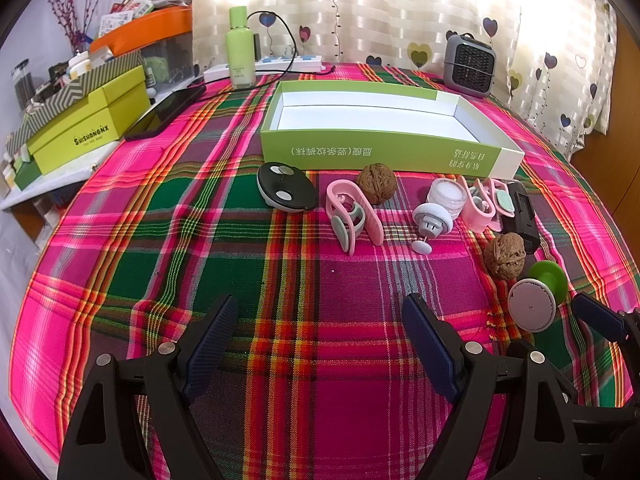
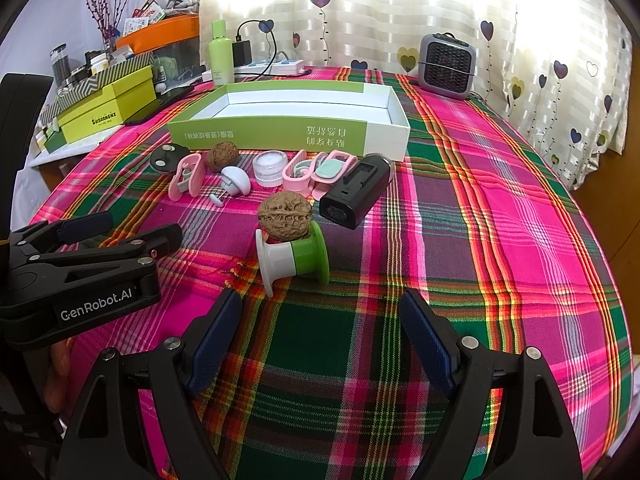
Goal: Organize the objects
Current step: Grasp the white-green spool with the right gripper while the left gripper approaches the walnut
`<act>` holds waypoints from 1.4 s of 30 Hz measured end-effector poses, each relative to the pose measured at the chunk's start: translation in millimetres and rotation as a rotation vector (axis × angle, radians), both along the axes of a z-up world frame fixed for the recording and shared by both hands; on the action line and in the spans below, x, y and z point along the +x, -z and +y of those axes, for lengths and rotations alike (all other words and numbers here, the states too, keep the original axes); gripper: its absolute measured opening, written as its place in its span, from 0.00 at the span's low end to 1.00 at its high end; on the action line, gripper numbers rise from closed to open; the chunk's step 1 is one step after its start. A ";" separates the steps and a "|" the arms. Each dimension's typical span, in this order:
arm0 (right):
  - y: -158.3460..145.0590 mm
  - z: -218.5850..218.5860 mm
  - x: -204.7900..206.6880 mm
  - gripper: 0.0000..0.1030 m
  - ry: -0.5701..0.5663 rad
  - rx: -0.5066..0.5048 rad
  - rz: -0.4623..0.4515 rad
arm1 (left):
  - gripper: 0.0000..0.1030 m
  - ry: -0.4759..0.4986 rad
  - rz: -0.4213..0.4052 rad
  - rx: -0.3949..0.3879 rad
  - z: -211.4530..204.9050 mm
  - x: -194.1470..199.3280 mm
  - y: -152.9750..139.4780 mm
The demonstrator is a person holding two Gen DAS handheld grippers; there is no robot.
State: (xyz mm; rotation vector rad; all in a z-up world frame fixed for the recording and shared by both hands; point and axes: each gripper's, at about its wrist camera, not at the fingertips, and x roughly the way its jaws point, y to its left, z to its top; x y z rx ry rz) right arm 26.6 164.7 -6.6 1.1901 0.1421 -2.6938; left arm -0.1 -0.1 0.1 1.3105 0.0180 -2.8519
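Both grippers, left (image 1: 320, 344) and right (image 2: 322, 336), gape wide (empty), the spool (image 2: 294, 258) just beyond the right.

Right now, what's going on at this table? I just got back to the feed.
Nothing is held yet. A person holds both grippers above the plaid cloth, left gripper and right gripper, jaws wide open and empty. The green-and-white box is empty. In front of it lie loose items: two walnuts, pink clips, a small clear jar, a black device and a green-and-white spool, nearest the right gripper.
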 end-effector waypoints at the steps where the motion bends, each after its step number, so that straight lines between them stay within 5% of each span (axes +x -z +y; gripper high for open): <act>1: 0.0 -0.1 0.0 0.79 0.000 0.000 0.000 | 0.82 0.000 0.000 0.000 0.1 0.0 0.0; 28: -4.5 -9.2 -8.1 0.78 -0.062 -0.024 -0.049 | 0.82 0.041 -0.003 0.005 -1.5 1.5 0.5; 33: -7.1 -3.0 -15.2 0.71 -0.055 -0.043 -0.053 | 0.82 0.057 -0.001 0.006 -2.6 3.0 -0.2; 42: -7.4 1.0 -23.4 0.41 -0.052 -0.046 -0.060 | 0.81 0.093 -0.004 0.022 -1.8 3.8 -2.1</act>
